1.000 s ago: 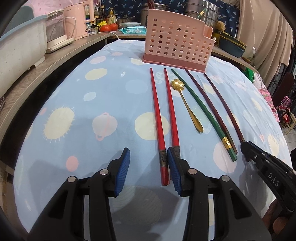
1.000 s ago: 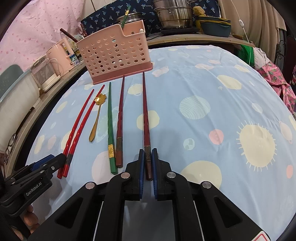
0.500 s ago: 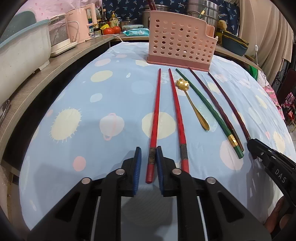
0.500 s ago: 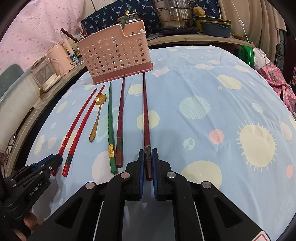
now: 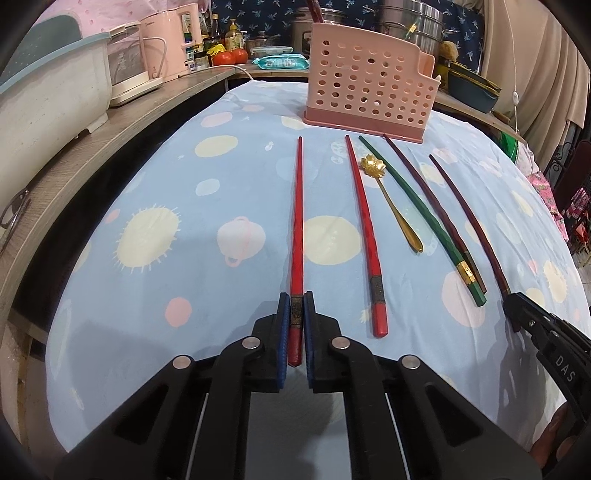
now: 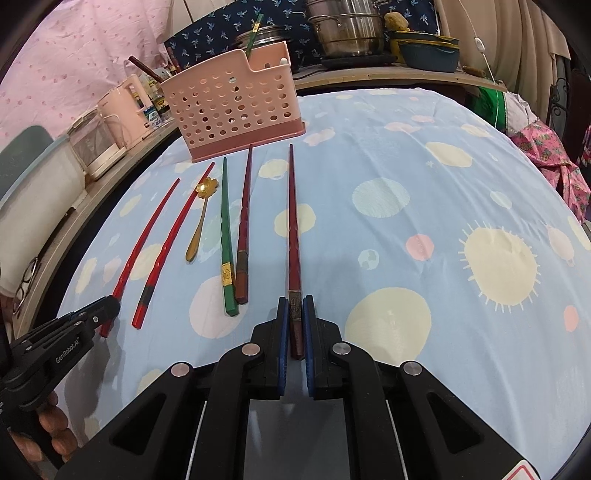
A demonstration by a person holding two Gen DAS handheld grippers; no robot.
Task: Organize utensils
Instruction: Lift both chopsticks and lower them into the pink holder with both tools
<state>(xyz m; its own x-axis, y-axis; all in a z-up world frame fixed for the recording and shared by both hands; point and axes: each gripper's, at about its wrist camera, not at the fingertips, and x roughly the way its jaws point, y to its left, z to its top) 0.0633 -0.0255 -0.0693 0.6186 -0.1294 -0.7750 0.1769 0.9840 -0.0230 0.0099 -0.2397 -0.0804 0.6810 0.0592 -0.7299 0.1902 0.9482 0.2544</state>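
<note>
Pink plastic, pierced with round holes, made up the utensil basket (image 5: 369,86) that stood at the far end of the blue spotted tablecloth (image 5: 229,192), and we placed everything else by it. In front of the basket lay a row of utensils, each pointing toward it: a bright red chopstick (image 5: 298,221), a second red chopstick (image 5: 365,236), a gold spoon (image 5: 391,199) with a flower-shaped bowl, a green chopstick (image 5: 421,218) with a gold band, a dark red chopstick (image 5: 432,199) just beside it, and another dark red chopstick (image 6: 293,229) set apart on the side farthest from the bright red pair. Our left gripper (image 5: 294,299) had just been closing, and its blue pads (image 5: 283,317) pressed on the thick end of the first bright red chopstick, the end farthest from the basket. Our right gripper (image 6: 295,302) was clenched on the thick end of the outer dark red chopstick in the same way. Both held chopsticks seemed to lie along the cloth, though we could not tell whether their tips touched it. Inside the basket a few utensils stood upright, among them a green chopstick end (image 6: 255,33). Beyond the basket we saw steel pots (image 6: 343,33), and to its left a pink kettle (image 5: 171,40) on a wooden counter (image 5: 122,122)
</note>
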